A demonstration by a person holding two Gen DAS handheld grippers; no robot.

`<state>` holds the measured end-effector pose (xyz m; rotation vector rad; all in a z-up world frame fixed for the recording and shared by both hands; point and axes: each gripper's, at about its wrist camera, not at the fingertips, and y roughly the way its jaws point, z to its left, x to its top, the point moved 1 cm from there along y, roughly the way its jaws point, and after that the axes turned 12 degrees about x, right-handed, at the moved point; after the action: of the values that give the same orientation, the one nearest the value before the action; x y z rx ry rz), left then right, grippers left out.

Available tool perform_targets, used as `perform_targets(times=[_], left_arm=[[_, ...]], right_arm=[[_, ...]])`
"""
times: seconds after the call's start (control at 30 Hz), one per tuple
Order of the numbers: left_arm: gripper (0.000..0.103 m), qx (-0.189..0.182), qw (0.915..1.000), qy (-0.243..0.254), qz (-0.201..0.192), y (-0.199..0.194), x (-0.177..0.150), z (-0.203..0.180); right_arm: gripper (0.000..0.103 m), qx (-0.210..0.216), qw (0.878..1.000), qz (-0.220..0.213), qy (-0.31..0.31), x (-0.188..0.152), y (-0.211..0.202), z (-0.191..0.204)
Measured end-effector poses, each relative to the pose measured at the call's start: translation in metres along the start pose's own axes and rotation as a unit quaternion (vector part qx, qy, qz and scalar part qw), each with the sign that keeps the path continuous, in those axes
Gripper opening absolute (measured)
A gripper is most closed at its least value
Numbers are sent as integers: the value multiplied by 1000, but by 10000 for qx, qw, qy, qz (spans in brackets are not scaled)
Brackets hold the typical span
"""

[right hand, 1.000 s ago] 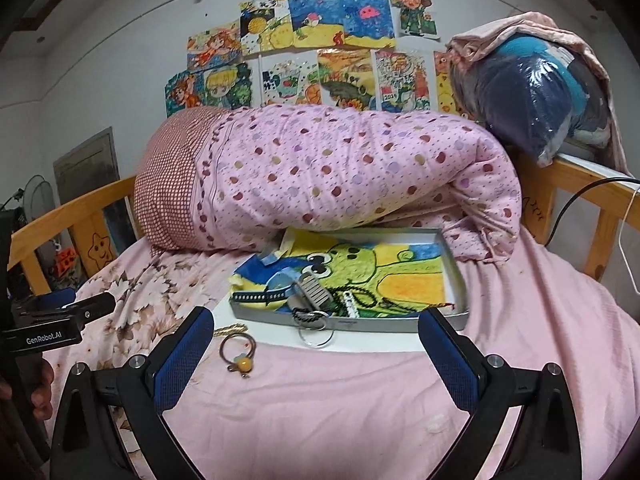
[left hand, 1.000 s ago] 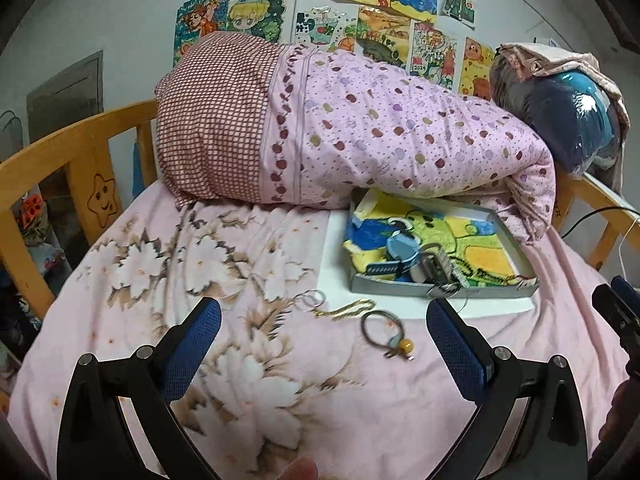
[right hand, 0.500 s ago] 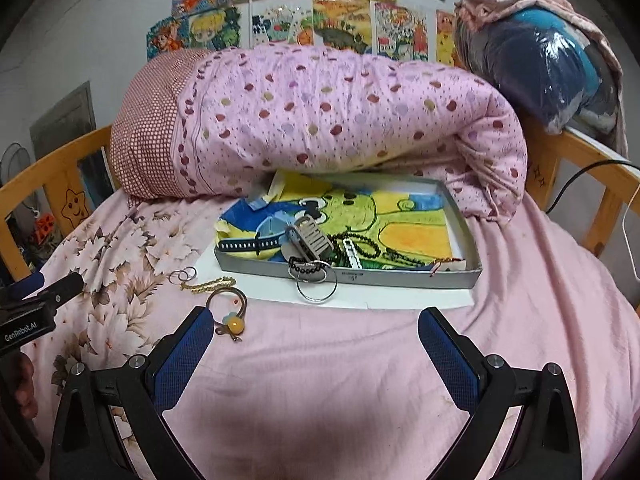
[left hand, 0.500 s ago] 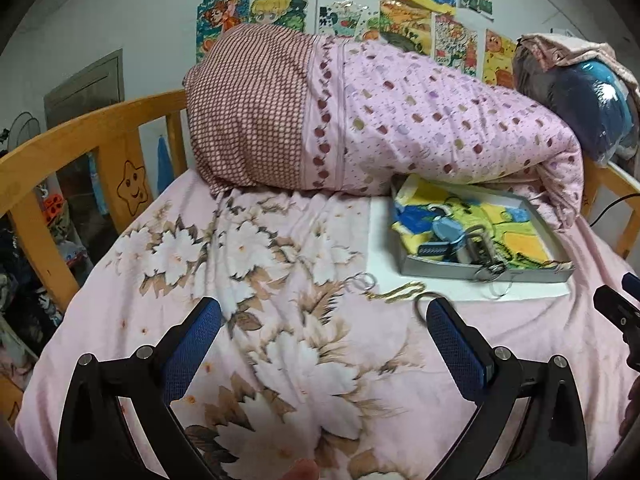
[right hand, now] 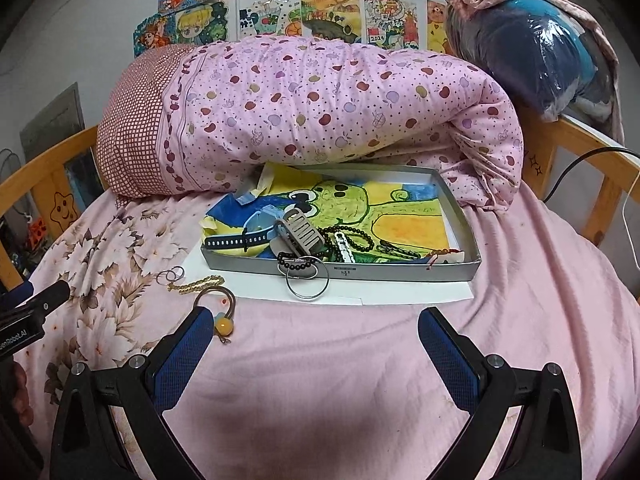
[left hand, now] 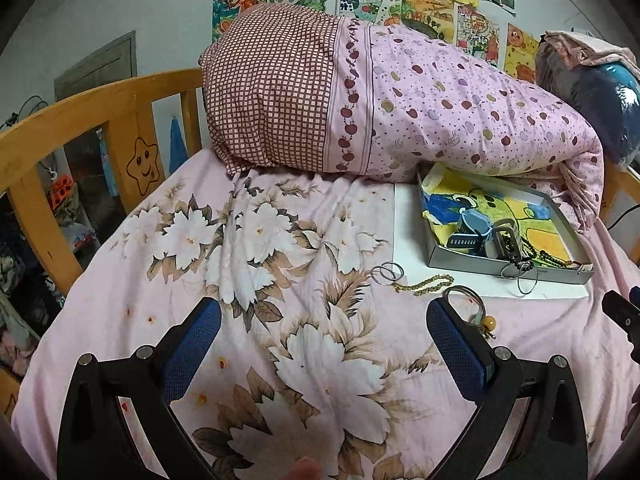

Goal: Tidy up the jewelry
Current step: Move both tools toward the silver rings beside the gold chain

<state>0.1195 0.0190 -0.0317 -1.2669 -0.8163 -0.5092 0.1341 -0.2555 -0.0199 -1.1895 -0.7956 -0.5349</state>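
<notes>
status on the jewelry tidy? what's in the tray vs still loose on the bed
Mostly done. In the tray: a watch, a metal clip and black bead strands. A silver hoop hangs over its front wall.

In hand: nothing. Left gripper and right gripper are both open and empty.

Left: silver rings, gold chain and a ring with a yellow bead lie loose on the bedsheet.

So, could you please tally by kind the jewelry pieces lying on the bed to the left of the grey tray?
Small silver rings: 2
Gold chain: 1
Bangle with a yellow bead: 1
Total: 4
</notes>
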Motion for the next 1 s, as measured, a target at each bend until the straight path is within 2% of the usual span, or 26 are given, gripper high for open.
perform_targets(times=[0.3, 0.53, 0.77, 1.0], left_arm=[[100, -24, 10000, 17, 52, 3, -1, -1], [100, -72, 9999, 25, 126, 10, -4, 0], [100, -448, 9984, 63, 342, 26, -9, -1], [100, -810, 9948, 322, 526, 48, -9, -11]], right_arm=[[103, -21, 10000, 53, -17, -3, 6, 1], [103, 166, 9997, 163, -88, -12, 15, -2], [103, 322, 9986, 378, -155, -24, 28, -5], [103, 591, 9960, 543, -387, -32, 41, 1]])
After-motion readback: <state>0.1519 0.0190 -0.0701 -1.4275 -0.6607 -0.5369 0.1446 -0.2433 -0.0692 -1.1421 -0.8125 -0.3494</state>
